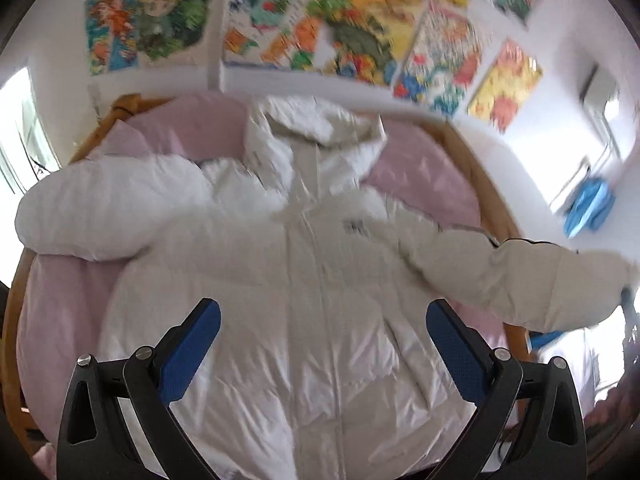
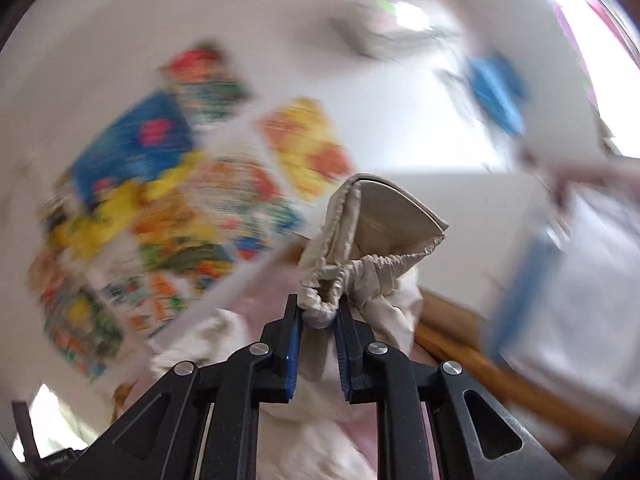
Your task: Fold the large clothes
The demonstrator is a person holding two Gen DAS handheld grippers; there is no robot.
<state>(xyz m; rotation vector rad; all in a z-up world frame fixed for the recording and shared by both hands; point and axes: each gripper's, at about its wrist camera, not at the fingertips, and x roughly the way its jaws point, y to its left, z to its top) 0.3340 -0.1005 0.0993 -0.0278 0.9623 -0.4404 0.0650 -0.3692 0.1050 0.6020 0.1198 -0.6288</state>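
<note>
Jacket [image 1: 304, 280]: white, puffy, spread front-up on pink bed [image 1: 60, 300]
Left gripper [image 1: 323, 354]: jaws wide, empty
Right gripper [image 2: 318, 320]: clamped on sleeve cuff [image 2: 352, 256]
Wall: colourful posters [image 1: 360, 20]

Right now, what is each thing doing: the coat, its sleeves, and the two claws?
Coat: lying front up on the bed, closed down the middle, not yet folded.
Hood: spread flat above the collar.
Far sleeve: resting on the bed.
Near sleeve: lifted off the bed, held by its cuff.
Left claw: open, empty, above the coat.
Right claw: shut on the cuff.
</note>
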